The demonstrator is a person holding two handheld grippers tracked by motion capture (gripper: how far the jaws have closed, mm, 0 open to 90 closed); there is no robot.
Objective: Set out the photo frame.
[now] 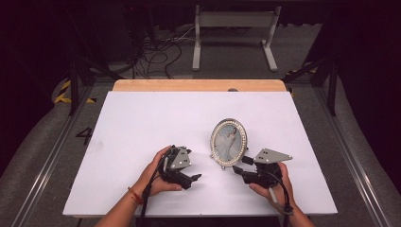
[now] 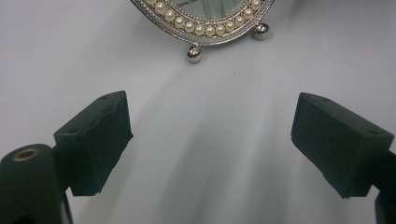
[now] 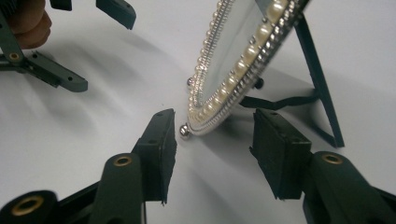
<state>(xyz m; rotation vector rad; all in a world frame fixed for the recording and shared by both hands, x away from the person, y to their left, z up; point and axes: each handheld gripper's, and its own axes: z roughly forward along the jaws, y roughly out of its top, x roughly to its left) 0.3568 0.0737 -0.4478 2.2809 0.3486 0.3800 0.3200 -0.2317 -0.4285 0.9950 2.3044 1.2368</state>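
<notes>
On the left of the white table (image 1: 142, 123), the left gripper (image 1: 191, 178) rests low in the person's left hand (image 1: 158, 177), pointing right toward the picture frame (image 1: 229, 141). In the left gripper view its jaws are spread wide over bare tabletop with nothing between them; the frame is cut off by the top edge there, leaving just its lower pearl rim and two ball feet (image 2: 194, 54).

The oval frame stands upright a little right of the table's middle, propped on a dark back stand (image 3: 322, 84). Its picture is too small to make out from above.

The right gripper (image 1: 240, 164), held in the right hand (image 1: 274, 187), sits just right of the frame. In the right gripper view its jaws are parted on either side of the frame's lower edge, pads not pressing on it; whether the left pad touches the nearest ball foot I cannot tell. The frame's top is cut off there.

The far and left parts of the table lie bare, and the frame is well away from every table edge.
</notes>
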